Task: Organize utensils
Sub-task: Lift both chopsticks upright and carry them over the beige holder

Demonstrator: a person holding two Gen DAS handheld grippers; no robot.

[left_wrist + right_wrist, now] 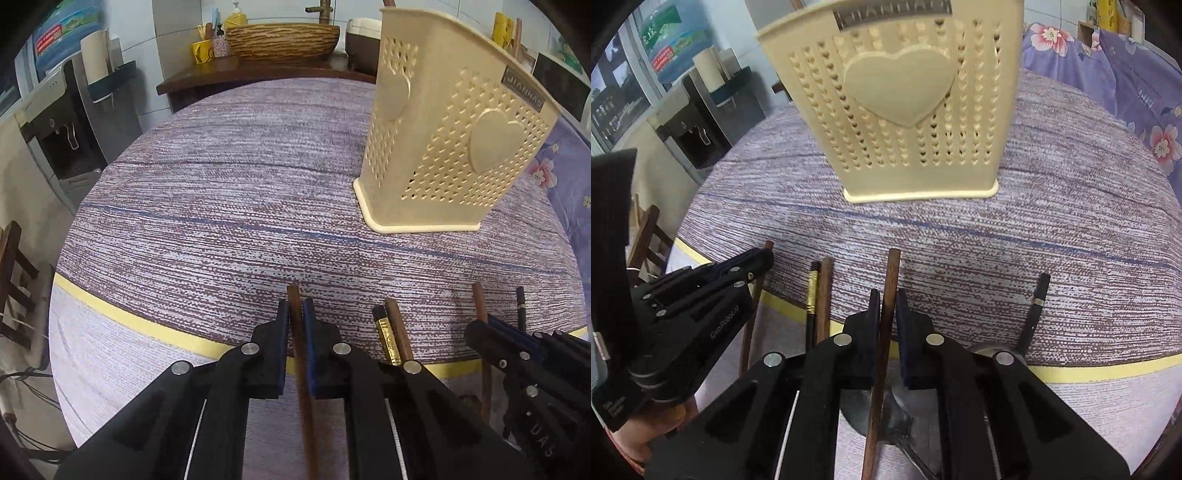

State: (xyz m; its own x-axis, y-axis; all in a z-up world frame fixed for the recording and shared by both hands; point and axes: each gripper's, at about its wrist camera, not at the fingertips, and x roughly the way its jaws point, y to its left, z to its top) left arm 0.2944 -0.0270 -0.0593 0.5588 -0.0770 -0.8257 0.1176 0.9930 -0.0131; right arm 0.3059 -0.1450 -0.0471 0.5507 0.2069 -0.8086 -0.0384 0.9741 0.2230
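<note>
Left gripper (295, 317) clamped on brown wooden chopstick (301, 369); cream perforated plastic utensil holder (443, 147) upright far right on striped tablecloth (221, 221).

"GenRobot.AI" stands in white on the left gripper (759, 264); the holder's (905, 110) nameplate is unreadable.

Wood, plastic, cloth and metal around the tongs

Between the matt black plastic left tongs (295, 317) lies a dull brown wooden chopstick (300, 354); the right tongs (886, 306), same matt plastic with shiny metal pins, pinch another wooden chopstick (884, 332). Beyond both stands a smooth cream plastic holder (905, 110), perforated, with plain raised hearts. The desk (221, 221) wears rough woven cloth. Under the right tongs lies a glossy metal spoon (897, 417); left of them, a black chopstick (812, 295) with a glossy gold band.
</note>
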